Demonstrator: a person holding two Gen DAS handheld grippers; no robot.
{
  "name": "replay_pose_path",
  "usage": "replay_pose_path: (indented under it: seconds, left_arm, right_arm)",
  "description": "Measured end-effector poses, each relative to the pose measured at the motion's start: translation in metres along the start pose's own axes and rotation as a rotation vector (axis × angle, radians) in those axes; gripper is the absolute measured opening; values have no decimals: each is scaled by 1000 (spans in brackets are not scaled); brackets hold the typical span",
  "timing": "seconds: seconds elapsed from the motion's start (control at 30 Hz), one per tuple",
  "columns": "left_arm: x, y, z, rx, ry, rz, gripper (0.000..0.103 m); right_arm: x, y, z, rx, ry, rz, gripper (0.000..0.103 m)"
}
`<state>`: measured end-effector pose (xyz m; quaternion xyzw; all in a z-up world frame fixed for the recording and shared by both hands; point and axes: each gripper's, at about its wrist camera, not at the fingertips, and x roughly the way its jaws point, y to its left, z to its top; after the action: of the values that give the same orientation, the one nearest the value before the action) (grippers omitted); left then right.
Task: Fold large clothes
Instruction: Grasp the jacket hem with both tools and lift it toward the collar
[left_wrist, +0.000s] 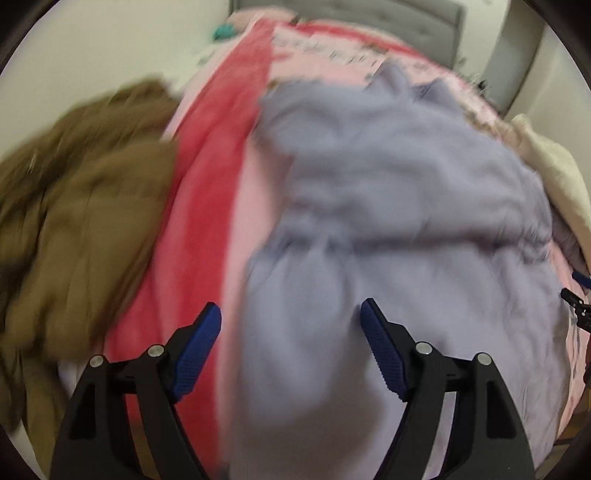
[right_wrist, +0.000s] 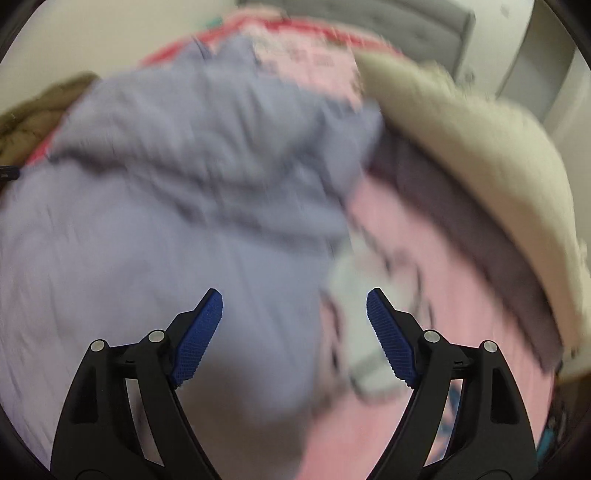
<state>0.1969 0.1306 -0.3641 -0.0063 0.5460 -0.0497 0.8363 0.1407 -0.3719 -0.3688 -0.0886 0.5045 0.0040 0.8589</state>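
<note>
Flanking lavender garment (left_wrist: 388, 206): brown coat (left_wrist: 74, 206), cream blanket (right_wrist: 461, 147); both tongs wide apart, empty.

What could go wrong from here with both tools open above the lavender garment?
1. The lavender fleece garment lies bunched with creases across its middle; grabbing now may catch several layers and fold unevenly.
2. The brown jacket and the cream fluffy garment sit close on either side, so an open left tool or right tool could snag them.
3. Both views are blurred, so aiming at an edge is unreliable.
</note>
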Motion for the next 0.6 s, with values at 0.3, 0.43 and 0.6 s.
replay_pose_path:
  seconds: [0.3,0.43,0.6]
  left_arm:
    - [1,35,-69,-152,185,-148,81]
    - [16,26,-77,-90,232,-136,70]
    - [-6,25,-81,-98,223,-165,20]
  right_arm:
    - [-20,10,-87,209,131,183,74]
    - [-7,20,-89,266,151,217,46]
    - [-21,21,-84,261,159,229,14]
